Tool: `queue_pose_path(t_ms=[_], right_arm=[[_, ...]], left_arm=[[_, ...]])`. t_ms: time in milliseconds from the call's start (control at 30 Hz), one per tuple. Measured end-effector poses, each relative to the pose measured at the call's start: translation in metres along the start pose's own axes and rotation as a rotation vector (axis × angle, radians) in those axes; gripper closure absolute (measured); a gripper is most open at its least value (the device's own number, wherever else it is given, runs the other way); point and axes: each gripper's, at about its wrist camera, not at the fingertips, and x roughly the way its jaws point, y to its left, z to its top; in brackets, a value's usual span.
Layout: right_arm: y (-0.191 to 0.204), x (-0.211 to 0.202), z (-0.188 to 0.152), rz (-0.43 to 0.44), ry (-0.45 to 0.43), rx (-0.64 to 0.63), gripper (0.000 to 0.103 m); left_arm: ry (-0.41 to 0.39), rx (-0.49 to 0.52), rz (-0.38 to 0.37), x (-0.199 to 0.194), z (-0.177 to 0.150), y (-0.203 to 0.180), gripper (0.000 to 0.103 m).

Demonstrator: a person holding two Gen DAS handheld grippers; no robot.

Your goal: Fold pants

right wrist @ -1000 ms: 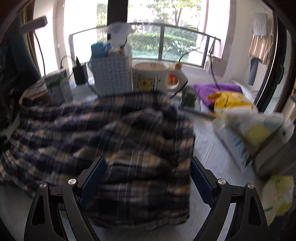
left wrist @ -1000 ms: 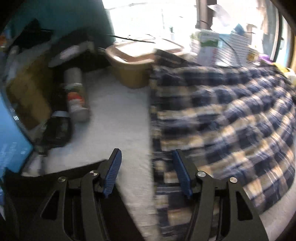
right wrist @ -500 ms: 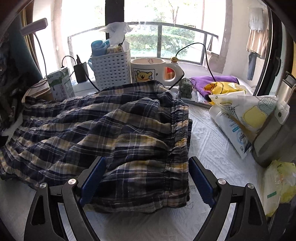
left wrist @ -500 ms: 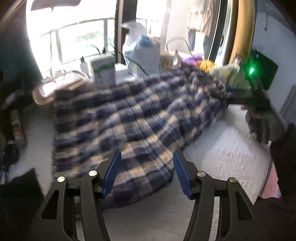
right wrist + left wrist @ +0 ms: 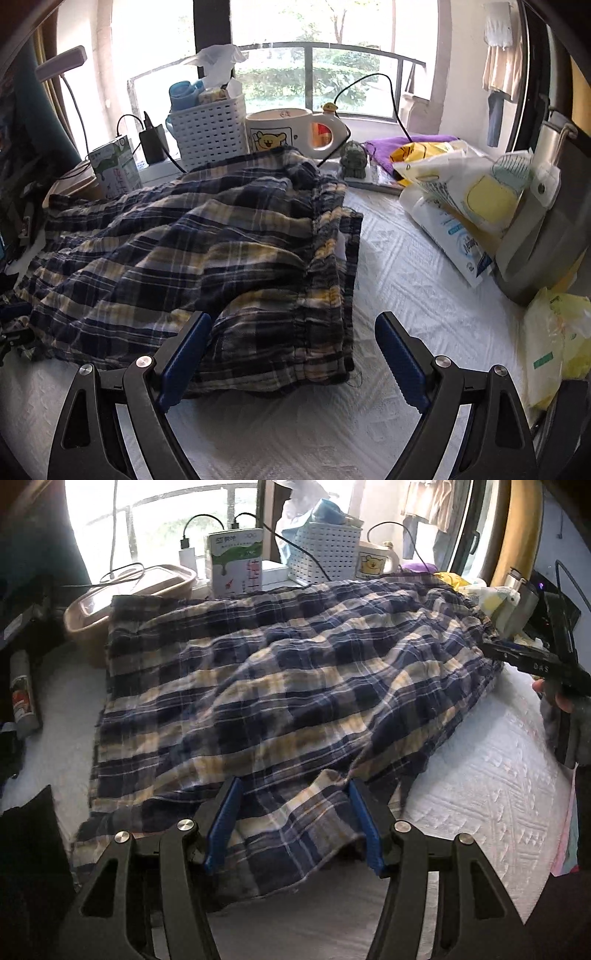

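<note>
The left gripper (image 5: 291,823) had swung from the bare mattress edge onto the plaid pants (image 5: 288,686), jaws open astride a loose flap; the right gripper (image 5: 291,350) barely shifted, jaws wide at the waistband. The pants lay rumpled on the white quilt (image 5: 406,266), apparently only 1 fold in.

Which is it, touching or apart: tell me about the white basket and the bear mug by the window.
Cannot tell. In the right wrist view the white basket and the bear mug meet edge to edge, but one may merely overlap the other, and no gap or contact shows plainly.
</note>
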Motion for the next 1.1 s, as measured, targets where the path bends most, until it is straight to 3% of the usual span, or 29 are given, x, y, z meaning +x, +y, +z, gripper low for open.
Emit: queue_pose_path(t_ms=[233, 567, 900, 1100], right_arm=[[-0.002, 0.001, -0.002, 0.003, 0.005, 0.015, 0.012], [-0.002, -0.003, -0.005, -0.001, -0.003, 0.025, 0.012], [-0.025, -0.027, -0.025, -0.007, -0.023, 0.135, 0.012], [-0.036, -0.036, -0.036, 0.061, -0.032, 0.257, 0.014]], left_arm=[[-0.034, 0.016, 0.025, -0.024, 0.0, -0.004, 0.044], [-0.094, 0.147, -0.089, -0.053, -0.008, -0.049, 0.044], [0.001, 0.251, 0.016, -0.007, -0.022, -0.068, 0.044], [-0.008, 0.216, -0.038, -0.004, -0.019, -0.061, 0.051]])
